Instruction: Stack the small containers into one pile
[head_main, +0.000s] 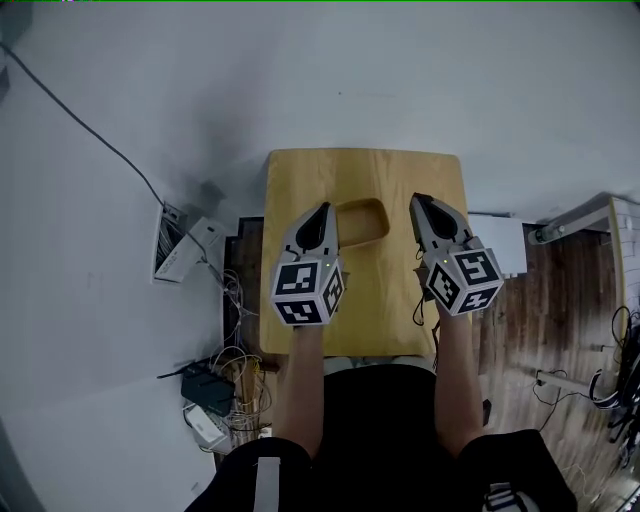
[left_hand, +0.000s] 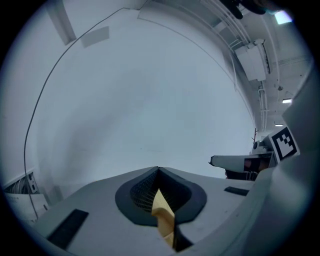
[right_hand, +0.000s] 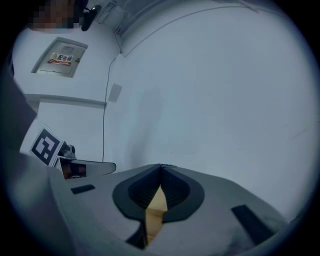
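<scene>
No small containers show in any view. A small wooden stool top (head_main: 380, 170) with an oval handle slot (head_main: 362, 220) stands against a white wall. My left gripper (head_main: 322, 210) hovers over the stool's left half, jaws meeting at the tip and holding nothing (left_hand: 159, 170). My right gripper (head_main: 418, 200) hovers over the right half, likewise shut and empty (right_hand: 161, 166). Both point at the wall. Only a sliver of the wood shows through the gap behind each pair of jaws.
A black cable (head_main: 90, 130) runs down the wall to papers (head_main: 185, 250) and a tangle of wires with a power box (head_main: 210, 390) on the floor at the left. A white box (head_main: 500, 240) and wooden flooring (head_main: 570, 290) lie to the right.
</scene>
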